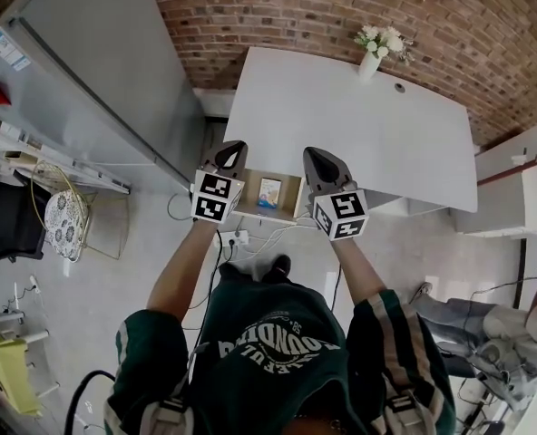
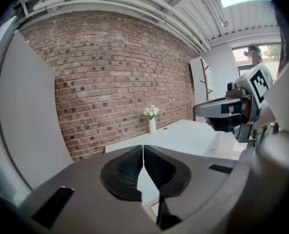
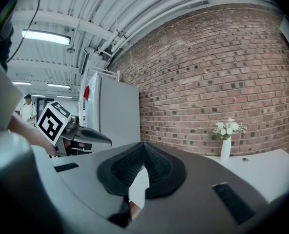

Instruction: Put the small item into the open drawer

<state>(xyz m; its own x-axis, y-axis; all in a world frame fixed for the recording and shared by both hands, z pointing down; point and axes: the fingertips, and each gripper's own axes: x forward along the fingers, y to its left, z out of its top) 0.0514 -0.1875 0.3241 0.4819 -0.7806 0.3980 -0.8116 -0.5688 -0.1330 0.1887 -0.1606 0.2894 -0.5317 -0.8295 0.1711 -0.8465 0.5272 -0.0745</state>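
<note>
Jaws pressed together and empty, left gripper (image 1: 236,144) and right gripper (image 1: 315,151) are hovering above the drawer (image 1: 249,198), seemingly because the small item (image 1: 269,192) is lying inside.

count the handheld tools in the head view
2. The left tool shows just left of the open wooden drawer, the right tool just right of it. None seem hidden.

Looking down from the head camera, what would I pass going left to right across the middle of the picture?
Patterned cushion → left tool, shut → small item lying in the open drawer → right tool, shut.
</note>
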